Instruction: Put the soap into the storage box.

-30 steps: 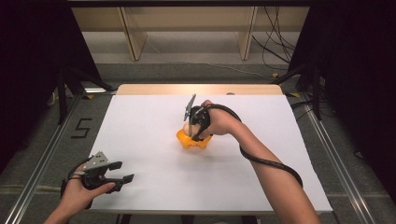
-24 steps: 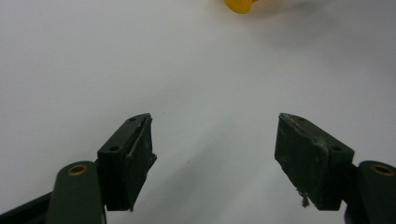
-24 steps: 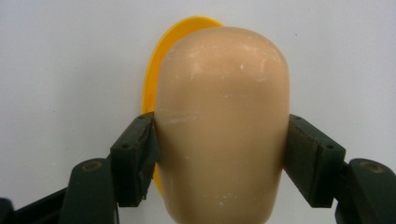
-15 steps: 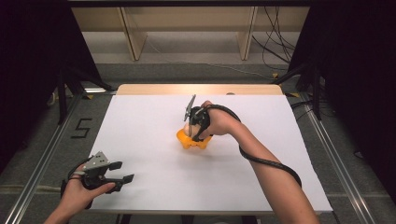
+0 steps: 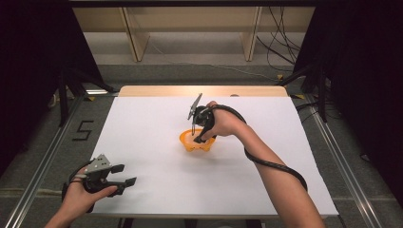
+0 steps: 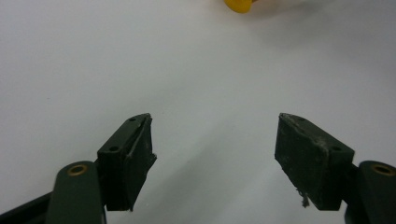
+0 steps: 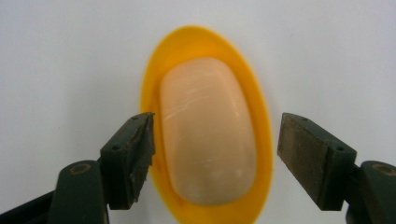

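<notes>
High view first: got the right tool (image 5: 196, 136) hanging over the orange dish (image 5: 197, 145) mid-desk (image 5: 142, 123), plus the left tool (image 5: 126, 174) parked by the near left corner, wide and empty. Left gripper view next: same gaping jaws over bare desk, with just a sliver of dish up top. Right gripper view last: just been opening those jaws, now wide either side of the soap bar (image 7: 205, 135) without touching it, soap lying in the dish, so probably drop-off done and only backing away left.

Right hand-held gripper (image 7: 215, 154), jaws just spread wide, straddles the peach soap (image 7: 208, 140) lying in its yellow dish (image 7: 152, 84), pads clear.
</notes>
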A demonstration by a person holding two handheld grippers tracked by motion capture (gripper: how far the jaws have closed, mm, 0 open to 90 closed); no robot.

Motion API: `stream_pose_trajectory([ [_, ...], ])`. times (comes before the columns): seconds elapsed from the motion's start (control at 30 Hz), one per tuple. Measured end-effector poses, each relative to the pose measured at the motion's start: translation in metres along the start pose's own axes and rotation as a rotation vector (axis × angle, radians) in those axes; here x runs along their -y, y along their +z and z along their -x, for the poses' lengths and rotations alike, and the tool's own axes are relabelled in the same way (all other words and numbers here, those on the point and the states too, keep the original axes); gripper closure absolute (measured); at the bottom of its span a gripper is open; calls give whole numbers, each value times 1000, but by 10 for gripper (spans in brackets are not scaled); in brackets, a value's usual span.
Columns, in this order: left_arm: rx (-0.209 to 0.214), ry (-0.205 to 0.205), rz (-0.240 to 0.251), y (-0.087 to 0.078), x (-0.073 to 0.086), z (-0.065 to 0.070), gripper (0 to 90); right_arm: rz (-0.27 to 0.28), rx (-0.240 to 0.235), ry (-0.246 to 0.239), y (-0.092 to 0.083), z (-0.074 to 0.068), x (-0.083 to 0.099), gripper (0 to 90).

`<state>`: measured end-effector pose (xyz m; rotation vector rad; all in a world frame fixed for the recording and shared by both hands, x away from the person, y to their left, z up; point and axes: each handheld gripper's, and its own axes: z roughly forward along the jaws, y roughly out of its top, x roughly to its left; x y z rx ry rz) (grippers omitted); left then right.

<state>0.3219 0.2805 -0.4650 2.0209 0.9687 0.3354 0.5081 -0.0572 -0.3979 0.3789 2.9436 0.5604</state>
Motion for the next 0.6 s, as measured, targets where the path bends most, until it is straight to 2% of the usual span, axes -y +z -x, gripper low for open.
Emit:
stream_pose_trajectory([
  [0.1,-6,5,-8,0,0,-1,275,21,2,5,-5,-1,1,284],
  [0.13,-16,10,-12,0,0,-1,275,57,7,-18,-8,-2,4,290],
  [0.17,-7,-10,-3,0,0,0,275,57,7,-18,-8,-2,4,290],
  [0.2,-2,-3,-1,-2,0,0,275,88,20,1,-13,-6,11,303],
  [0.27,-9,-3,-4,-2,0,0,275,107,25,18,-15,-8,17,310],
  [0.33,0,-9,2,-1,0,0,275,155,50,79,-21,-15,32,348],
  [0.37,-4,-1,5,-2,0,0,276,223,85,145,-25,-23,51,388],
  [0.4,-4,-1,5,-2,0,0,276,223,85,145,-25,-23,51,388],
  [0.43,-4,-1,12,-2,0,0,276,251,89,192,-27,-29,62,402],
  [0.47,-5,-1,10,-2,-1,0,277,275,94,251,-29,-41,88,457],
  [0.53,-6,1,8,-2,-1,0,277,288,109,319,-26,-56,114,488],
  [0.57,-4,3,1,-2,-1,0,277,288,109,319,-26,-56,114,488],
  [0.6,-5,2,1,-1,-1,0,278,276,113,372,-25,-66,127,515],
])
